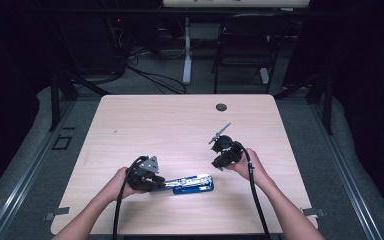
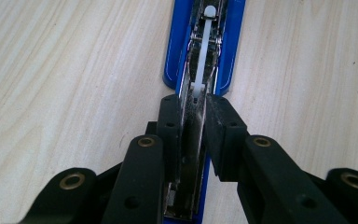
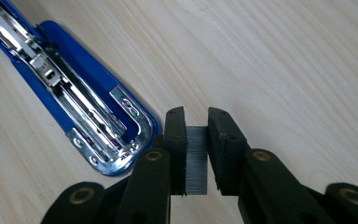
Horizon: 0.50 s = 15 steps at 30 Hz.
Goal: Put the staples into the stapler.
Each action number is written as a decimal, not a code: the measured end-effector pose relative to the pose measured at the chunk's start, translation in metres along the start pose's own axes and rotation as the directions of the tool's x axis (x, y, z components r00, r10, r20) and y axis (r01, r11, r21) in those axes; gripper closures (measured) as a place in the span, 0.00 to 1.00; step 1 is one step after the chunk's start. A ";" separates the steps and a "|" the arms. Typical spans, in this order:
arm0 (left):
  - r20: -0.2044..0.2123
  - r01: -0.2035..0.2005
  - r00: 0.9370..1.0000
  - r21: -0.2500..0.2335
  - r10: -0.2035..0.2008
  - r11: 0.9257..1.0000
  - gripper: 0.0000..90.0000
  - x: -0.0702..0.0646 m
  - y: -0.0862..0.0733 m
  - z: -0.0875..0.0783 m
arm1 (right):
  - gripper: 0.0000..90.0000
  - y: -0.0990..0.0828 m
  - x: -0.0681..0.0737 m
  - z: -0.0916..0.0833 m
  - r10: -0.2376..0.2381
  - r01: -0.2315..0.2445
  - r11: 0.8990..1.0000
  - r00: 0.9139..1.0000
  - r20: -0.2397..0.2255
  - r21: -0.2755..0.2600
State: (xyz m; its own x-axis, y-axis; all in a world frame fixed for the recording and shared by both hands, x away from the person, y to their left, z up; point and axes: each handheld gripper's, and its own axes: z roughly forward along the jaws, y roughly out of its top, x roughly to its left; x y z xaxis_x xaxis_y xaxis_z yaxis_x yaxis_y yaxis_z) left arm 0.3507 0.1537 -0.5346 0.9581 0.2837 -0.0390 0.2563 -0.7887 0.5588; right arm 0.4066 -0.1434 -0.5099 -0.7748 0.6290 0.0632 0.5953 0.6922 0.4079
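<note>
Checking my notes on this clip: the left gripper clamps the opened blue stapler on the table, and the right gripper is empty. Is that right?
Not quite: the right gripper isn't empty. The right gripper view shows a grey strip of staples pinched between its fingers. The rest holds: the left gripper clamps the opened blue stapler on the table.

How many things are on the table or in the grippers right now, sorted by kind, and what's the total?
Blue stapler, lying opened on the table, clamped by the left gripper: 1
Strip of staples, pinched in the right gripper: 1
Handheld grippers: 2
Dark round grommet near the table's far edge: 1
Total: 5
</note>
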 end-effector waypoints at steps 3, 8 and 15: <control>-0.003 -0.003 1.000 0.004 0.003 1.000 0.85 0.000 0.000 0.000 | 0.87 0.003 0.003 0.000 -0.022 0.022 1.000 1.000 -0.011 0.003; 0.000 0.000 1.000 0.000 0.000 1.000 0.85 0.000 0.000 0.000 | 0.87 0.007 0.011 0.001 -0.055 0.055 0.998 0.998 -0.034 -0.015; -0.004 -0.001 1.000 0.004 0.001 1.000 0.85 0.000 0.000 0.000 | 0.87 0.012 0.021 0.000 -0.117 0.114 0.992 0.991 -0.065 -0.054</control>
State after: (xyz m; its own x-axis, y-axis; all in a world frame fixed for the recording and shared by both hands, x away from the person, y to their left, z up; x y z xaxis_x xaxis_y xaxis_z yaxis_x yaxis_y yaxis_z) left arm 0.3507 0.1536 -0.5343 0.9577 0.2855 -0.0350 0.2561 -0.7909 0.5557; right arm 0.3974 -0.1212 -0.5038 -0.8514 0.5193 0.0740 0.4910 0.7392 0.4609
